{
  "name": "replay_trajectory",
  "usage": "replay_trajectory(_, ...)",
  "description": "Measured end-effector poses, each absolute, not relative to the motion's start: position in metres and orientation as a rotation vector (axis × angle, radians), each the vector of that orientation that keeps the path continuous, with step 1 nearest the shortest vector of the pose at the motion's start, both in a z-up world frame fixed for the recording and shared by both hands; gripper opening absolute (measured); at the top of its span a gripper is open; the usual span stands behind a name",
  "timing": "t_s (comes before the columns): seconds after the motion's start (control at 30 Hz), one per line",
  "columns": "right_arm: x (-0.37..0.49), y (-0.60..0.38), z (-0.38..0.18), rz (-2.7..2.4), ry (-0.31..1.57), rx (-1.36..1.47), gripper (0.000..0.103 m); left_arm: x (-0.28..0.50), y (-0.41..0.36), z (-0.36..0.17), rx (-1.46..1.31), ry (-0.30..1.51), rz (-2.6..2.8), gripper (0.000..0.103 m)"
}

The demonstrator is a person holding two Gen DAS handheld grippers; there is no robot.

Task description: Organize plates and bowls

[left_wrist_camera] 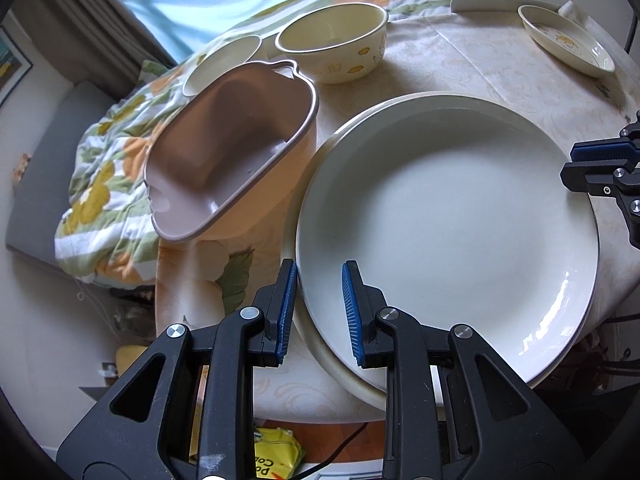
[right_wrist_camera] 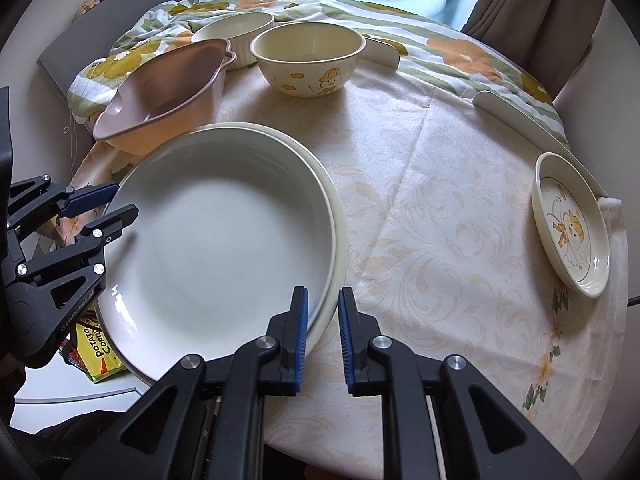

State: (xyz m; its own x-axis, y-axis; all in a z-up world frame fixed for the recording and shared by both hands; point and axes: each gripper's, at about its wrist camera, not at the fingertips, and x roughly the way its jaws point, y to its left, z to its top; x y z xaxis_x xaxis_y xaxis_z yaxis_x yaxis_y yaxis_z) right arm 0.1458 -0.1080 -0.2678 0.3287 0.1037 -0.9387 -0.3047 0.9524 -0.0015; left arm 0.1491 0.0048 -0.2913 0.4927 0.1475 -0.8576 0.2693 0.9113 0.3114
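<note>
Seen from the right wrist, going left to right: a chip bag (right_wrist_camera: 100, 356) shows below the table (right_wrist_camera: 440, 200) edge, at 7 o'clock from the plate (right_wrist_camera: 216, 240). The left gripper (right_wrist_camera: 114, 204) is clamped on the plate's rim at 9 o'clock, one pad above it and one below. A pink tub (right_wrist_camera: 160, 92) stands tilted at the plate's 11 o'clock, close behind it. The plate sits over a second plate (right_wrist_camera: 339, 220), offset so that the lower rim shows from 12 to 4 o'clock, and its left side overhangs the table edge. A ramekin (right_wrist_camera: 236, 28) and a bowl (right_wrist_camera: 308, 60) stand near 12 and 1 o'clock, just beside each other. The right gripper (right_wrist_camera: 323, 296) is closed on the top plate's rim at 5 o'clock. A saucer (right_wrist_camera: 572, 228) lies well apart at 3 o'clock, near the table's right edge.
</note>
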Motion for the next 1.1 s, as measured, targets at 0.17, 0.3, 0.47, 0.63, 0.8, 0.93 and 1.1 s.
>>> replay_trajectory(0.17,0.146,-0.111,-0.268,0.269,1.207,-0.169,0.014,0.15,0.005,-0.291,0.424,1.069,-0.083,0.021)
replay_trajectory(0.3,0.144,-0.115,-0.263,0.261,1.192,-0.143,0.014,0.152,0.01,-0.283,0.398,1.065,-0.085,0.021)
replay_trajectory(0.47,0.144,-0.132,-0.253,0.209,1.192,-0.045,0.014,0.148,0.013,-0.253,0.363,1.006,-0.104,0.021)
replay_trajectory(0.63,0.132,-0.16,-0.238,0.141,1.174,0.067,0.015,0.144,0.009,-0.212,0.314,0.922,-0.17,0.064)
replay_trajectory(0.8,0.107,-0.197,-0.213,0.052,1.096,0.17,0.095,0.147,-0.02,-0.183,0.315,0.792,-0.262,0.103)
replay_trajectory(0.93,0.086,-0.234,-0.196,-0.032,1.046,0.277,0.095,0.164,-0.055,-0.169,0.3,0.778,-0.401,0.103)
replay_trajectory(1.1,0.059,-0.284,-0.168,-0.143,0.917,0.36,0.102,0.187,-0.115,-0.149,0.316,0.745,-0.577,0.103)
